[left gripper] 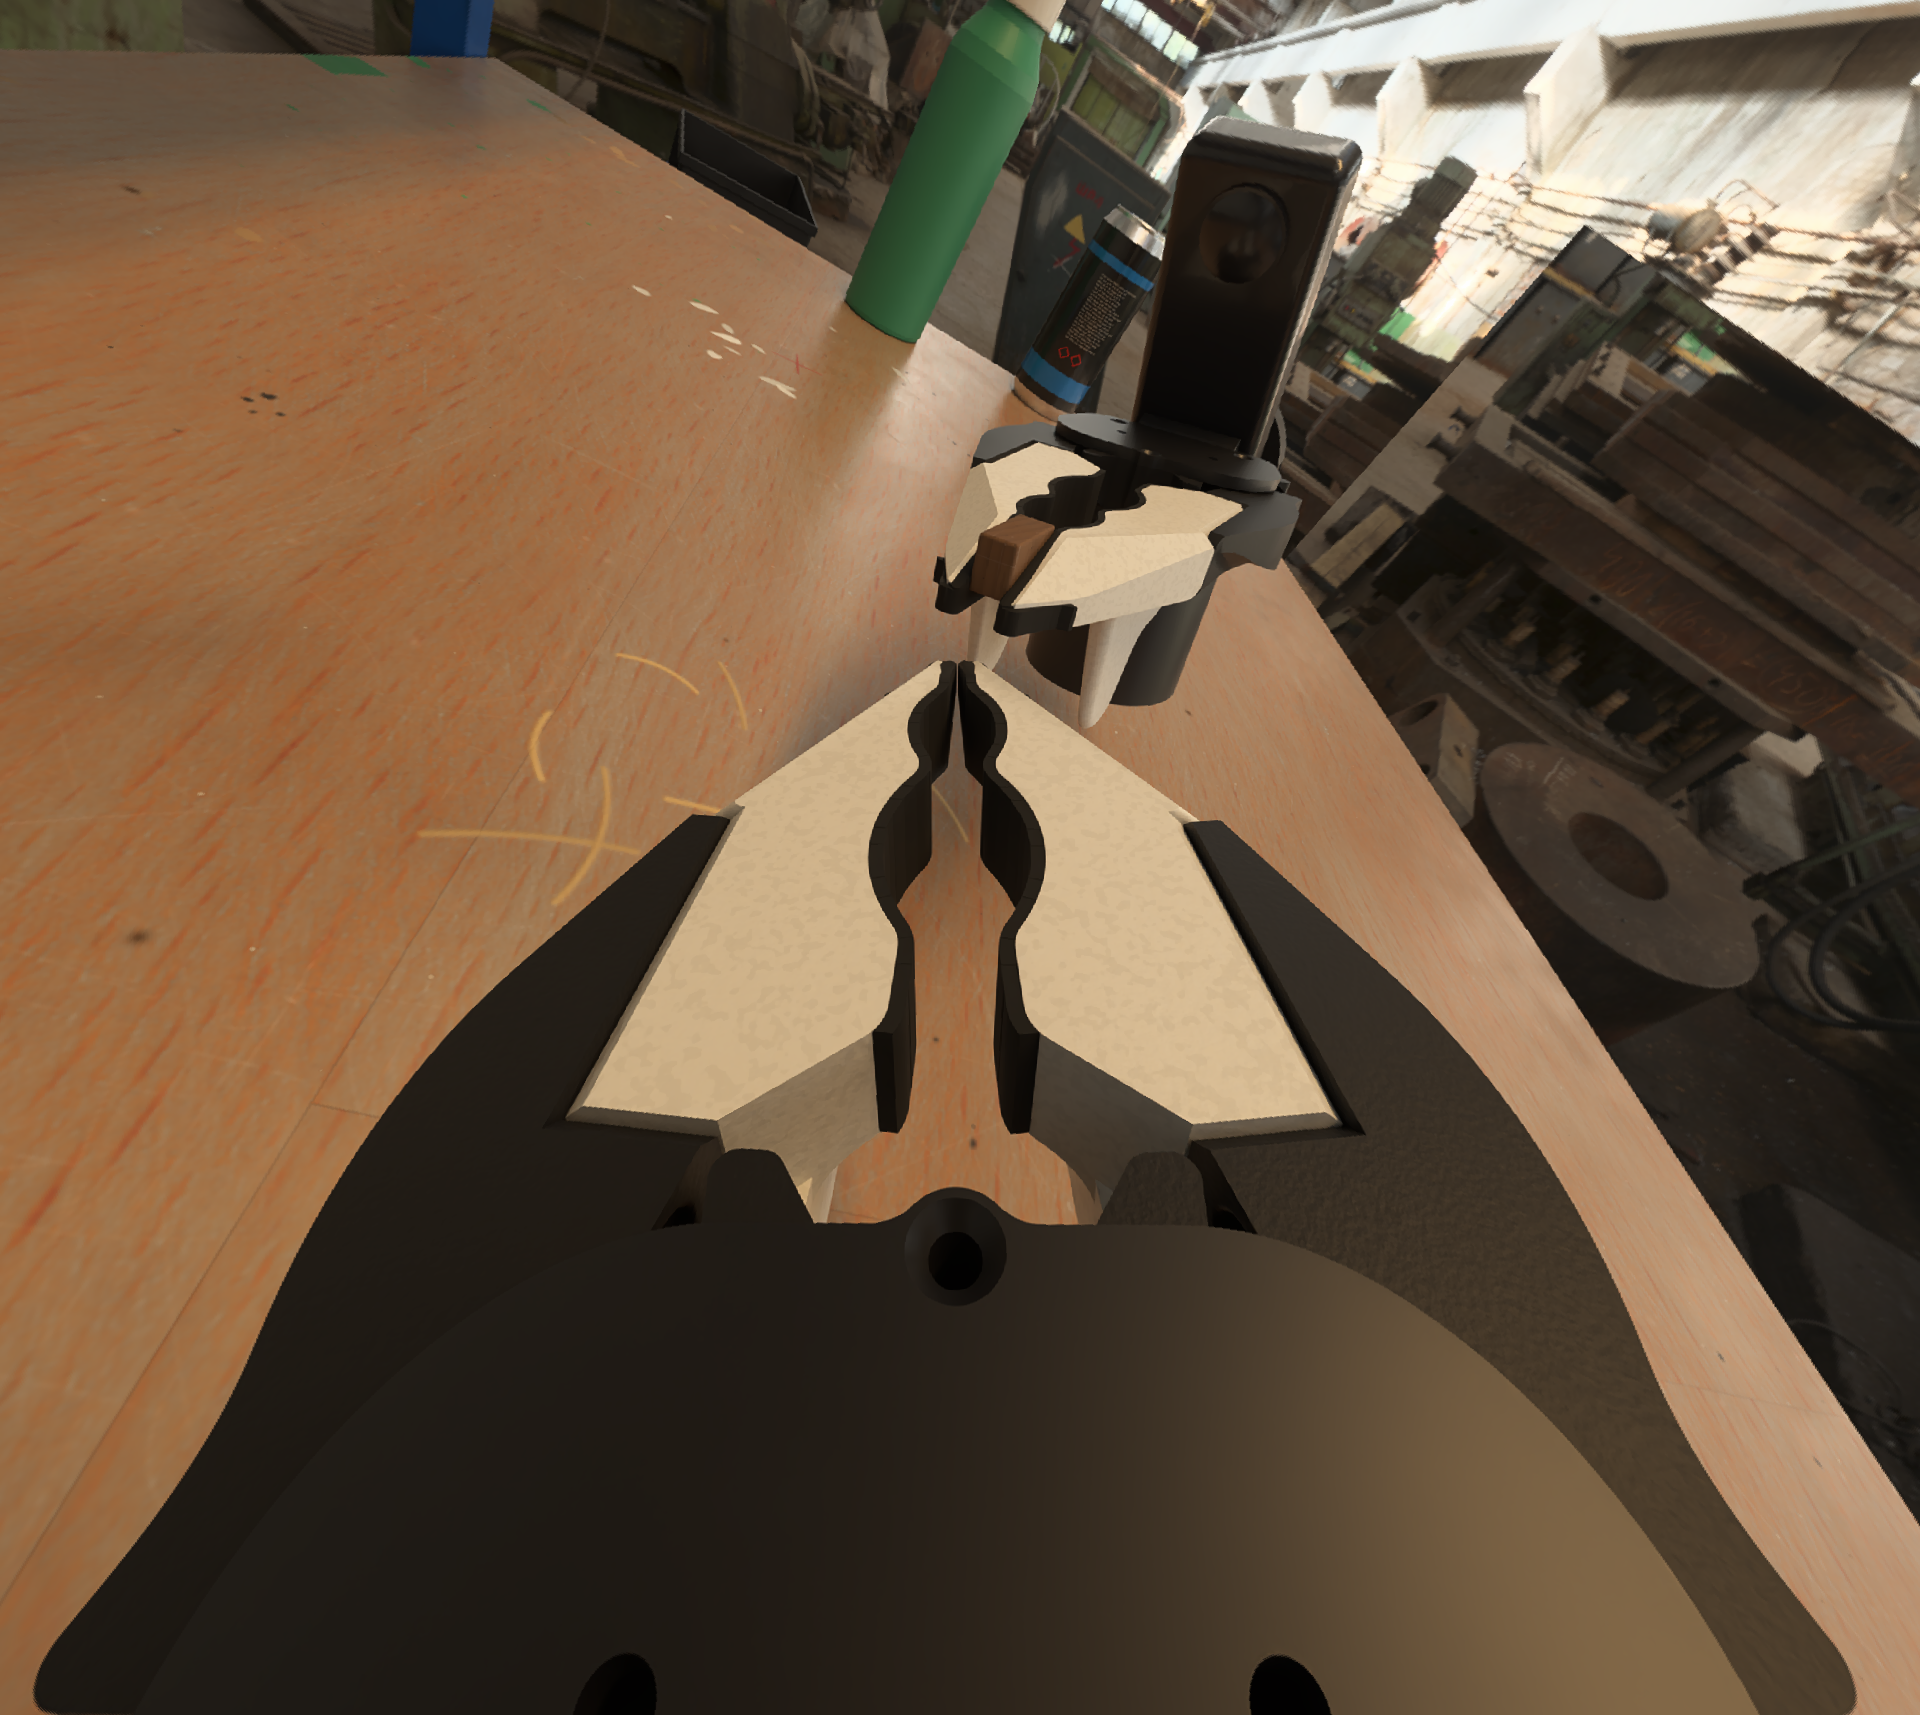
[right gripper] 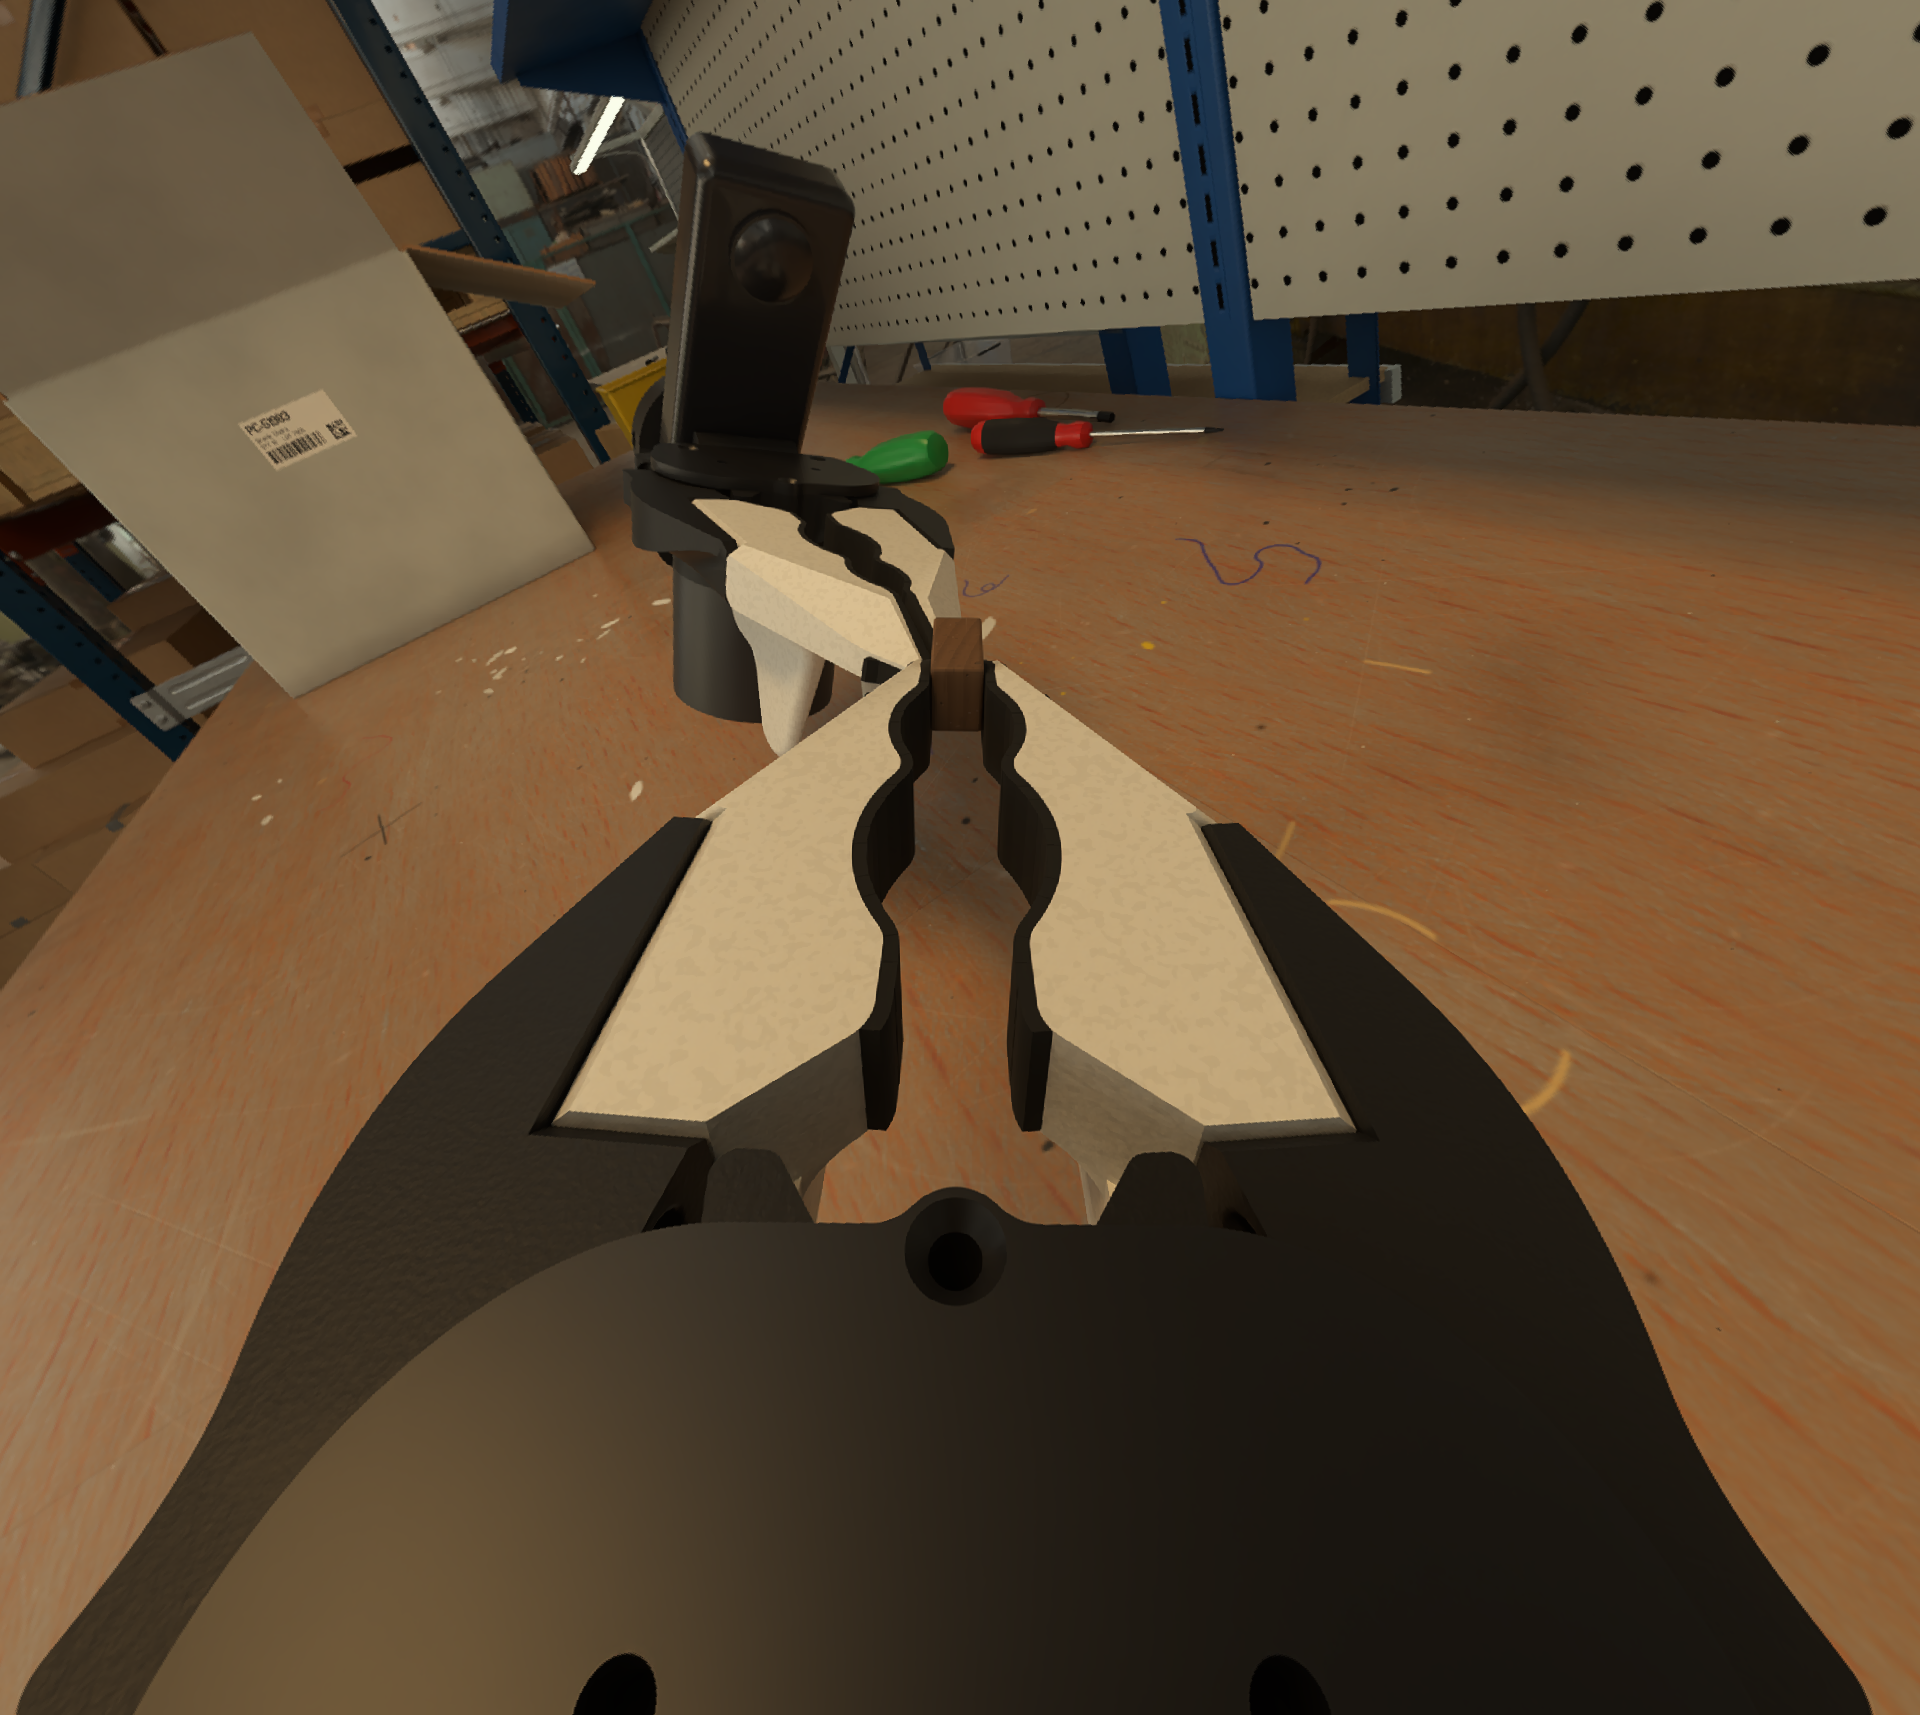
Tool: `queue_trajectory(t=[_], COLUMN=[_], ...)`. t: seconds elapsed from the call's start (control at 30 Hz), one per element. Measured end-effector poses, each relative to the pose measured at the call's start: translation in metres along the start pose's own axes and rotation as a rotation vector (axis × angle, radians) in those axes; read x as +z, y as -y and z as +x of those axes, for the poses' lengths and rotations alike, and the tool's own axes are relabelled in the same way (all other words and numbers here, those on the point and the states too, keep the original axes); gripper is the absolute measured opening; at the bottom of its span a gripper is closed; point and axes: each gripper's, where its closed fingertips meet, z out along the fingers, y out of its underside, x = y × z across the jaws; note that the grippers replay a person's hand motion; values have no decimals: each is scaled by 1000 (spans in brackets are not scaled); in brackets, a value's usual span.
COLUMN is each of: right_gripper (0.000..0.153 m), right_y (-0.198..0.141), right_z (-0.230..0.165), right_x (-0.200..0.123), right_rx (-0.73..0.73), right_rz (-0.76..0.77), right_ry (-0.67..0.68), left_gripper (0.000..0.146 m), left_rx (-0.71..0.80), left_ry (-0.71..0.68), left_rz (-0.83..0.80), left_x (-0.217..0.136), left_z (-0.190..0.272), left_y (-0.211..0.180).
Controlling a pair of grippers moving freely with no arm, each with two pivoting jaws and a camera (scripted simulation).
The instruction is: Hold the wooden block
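A small brown wooden block [right gripper: 956, 673] is clamped between the fingertips of my right gripper [right gripper: 956, 689], held above the wooden workbench [right gripper: 1455, 730]. In the left wrist view the same block [left gripper: 1016, 545] shows in the right gripper [left gripper: 1006, 572] just ahead. My left gripper [left gripper: 954, 670] is shut with its tips together and nothing between them. It faces the right gripper, tips close to the block. In the right wrist view the left gripper [right gripper: 914, 649] ends right beside the block's left side; I cannot tell whether it touches.
A green bottle [left gripper: 951, 169] and a black spray can [left gripper: 1091, 304] stand near the bench's far edge. Red screwdrivers [right gripper: 1039, 429] and a green handle [right gripper: 904, 455] lie below the pegboard [right gripper: 1455, 55]. A grey box [right gripper: 260, 377] stands at the left.
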Motion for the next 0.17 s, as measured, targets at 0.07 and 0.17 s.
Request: queue_trajectory(t=[0.07, 0.17], right_gripper=[8, 8], right_y=[-1, -2], right_z=[0, 0], right_x=[0, 0], right_rx=[-13, -34], right_rz=[-9, -24], right_ry=[0, -4], left_gripper=[0, 0], left_rx=[3, -9], left_ry=[4, 2], left_rz=[-5, -6], left_x=[0, 0], left_z=[0, -1], left_y=[0, -2])
